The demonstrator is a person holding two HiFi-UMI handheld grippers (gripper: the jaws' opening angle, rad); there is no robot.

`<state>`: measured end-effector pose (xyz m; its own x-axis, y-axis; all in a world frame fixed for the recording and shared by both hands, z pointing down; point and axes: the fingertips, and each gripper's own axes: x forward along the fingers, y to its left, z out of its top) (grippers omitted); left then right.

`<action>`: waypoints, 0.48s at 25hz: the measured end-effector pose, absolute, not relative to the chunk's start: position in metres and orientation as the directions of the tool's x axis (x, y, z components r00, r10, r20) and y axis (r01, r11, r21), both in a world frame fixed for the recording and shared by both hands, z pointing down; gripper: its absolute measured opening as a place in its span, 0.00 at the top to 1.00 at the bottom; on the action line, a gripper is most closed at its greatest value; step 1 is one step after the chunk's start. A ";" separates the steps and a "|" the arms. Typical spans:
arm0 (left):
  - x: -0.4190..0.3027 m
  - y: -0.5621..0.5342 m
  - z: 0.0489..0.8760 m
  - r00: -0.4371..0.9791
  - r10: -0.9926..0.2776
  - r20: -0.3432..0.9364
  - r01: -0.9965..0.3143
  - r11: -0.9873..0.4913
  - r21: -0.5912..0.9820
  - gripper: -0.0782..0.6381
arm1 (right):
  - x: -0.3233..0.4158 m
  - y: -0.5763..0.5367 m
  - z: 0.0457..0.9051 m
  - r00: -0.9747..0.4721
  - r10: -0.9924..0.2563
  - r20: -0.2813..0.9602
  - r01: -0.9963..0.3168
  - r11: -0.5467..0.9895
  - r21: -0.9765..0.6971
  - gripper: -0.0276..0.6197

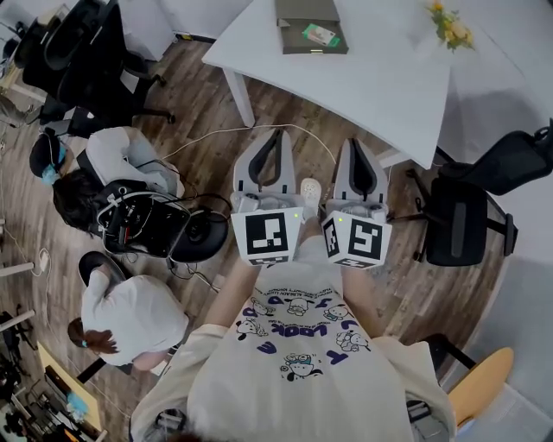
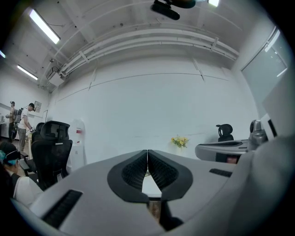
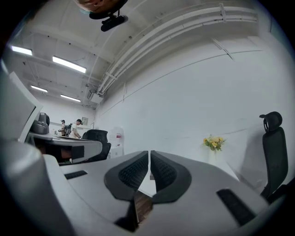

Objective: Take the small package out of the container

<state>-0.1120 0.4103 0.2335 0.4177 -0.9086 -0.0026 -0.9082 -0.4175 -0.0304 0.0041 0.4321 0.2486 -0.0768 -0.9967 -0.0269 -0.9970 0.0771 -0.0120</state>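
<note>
A dark olive container lies on the white table at its far edge. A small green and white package rests in it. Both grippers are held side by side near my chest, over the wooden floor and short of the table. In the head view my left gripper points toward the table and my right gripper sits beside it. The left gripper view shows the left gripper shut with nothing between its pads. The right gripper is likewise shut and empty. Neither gripper view shows the container.
Yellow flowers stand at the table's far right corner. Black office chairs flank the table. Two seated people and their gear fill the floor at left. A cable runs across the floor.
</note>
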 end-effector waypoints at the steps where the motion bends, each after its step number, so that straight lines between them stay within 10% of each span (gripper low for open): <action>1: -0.110 0.402 0.234 0.415 -0.910 -0.001 -0.910 -0.414 -0.031 0.87 | 0.006 0.423 0.250 -0.081 -0.996 -0.026 -0.997 0.081 -0.015 0.91; 12: -0.061 0.307 0.236 0.374 -0.927 0.014 -0.926 -0.374 -0.044 0.87 | 0.053 0.320 0.251 -0.129 -0.992 -0.015 -0.991 0.129 -0.024 0.91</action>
